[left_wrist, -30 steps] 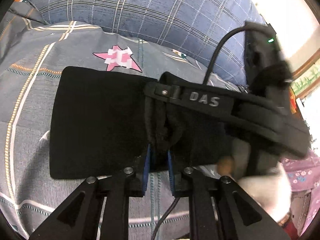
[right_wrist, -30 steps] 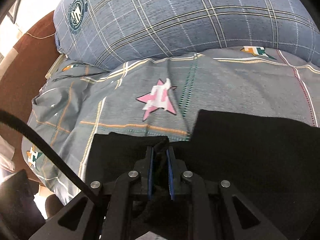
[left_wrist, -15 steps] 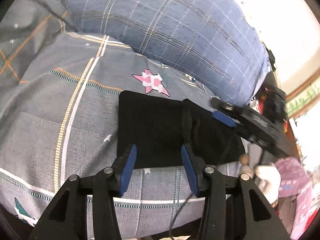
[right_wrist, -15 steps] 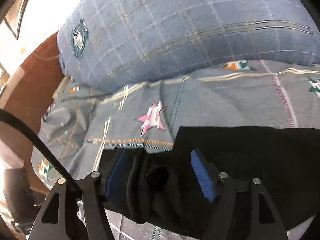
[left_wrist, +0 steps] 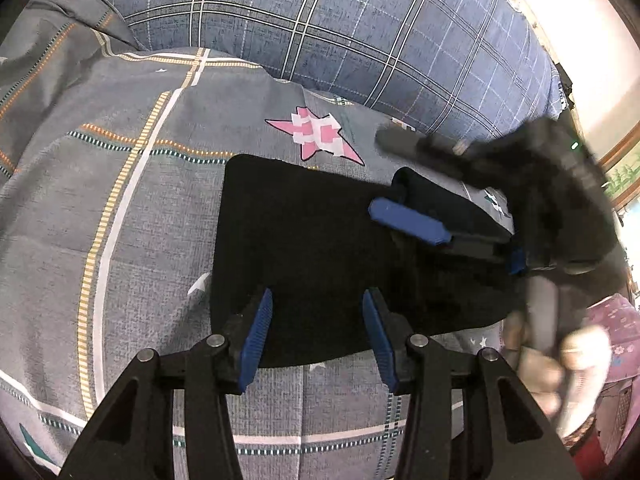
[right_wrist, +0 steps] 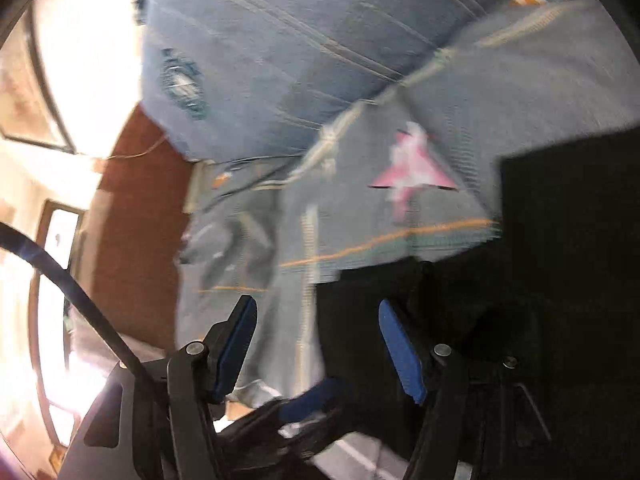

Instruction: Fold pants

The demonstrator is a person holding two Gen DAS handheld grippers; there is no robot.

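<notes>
The black pants (left_wrist: pixel 312 240) lie folded into a flat rectangle on the grey patterned bedspread (left_wrist: pixel 120 200). My left gripper (left_wrist: pixel 318 336) is open, its blue pads (left_wrist: pixel 256 336) hovering over the near edge of the pants and gripping nothing. At the pants' right end my right gripper (left_wrist: pixel 412 184) appears blurred, with one blue pad (left_wrist: pixel 408 220) just above a raised fold. The right wrist view is smeared by motion. There my right gripper (right_wrist: pixel 318 348) has its jaws apart and closing. The left edge of the pants (right_wrist: pixel 560 280) lies below them, and the pads do not press on it.
A big blue plaid pillow (left_wrist: pixel 360 40) lies along the back of the bed. A pink star print (left_wrist: pixel 316 136) sits just behind the pants. A person's hand (left_wrist: pixel 560 360) and a pink flowered cloth (left_wrist: pixel 616 320) are at the right. A brown headboard (right_wrist: pixel 136 200) rises off the bed's end.
Both grippers were shut on bunched black fabric and have since let go and opened. The left one drew back toward the near edge. The right one rolled and swung, blurring its view.
</notes>
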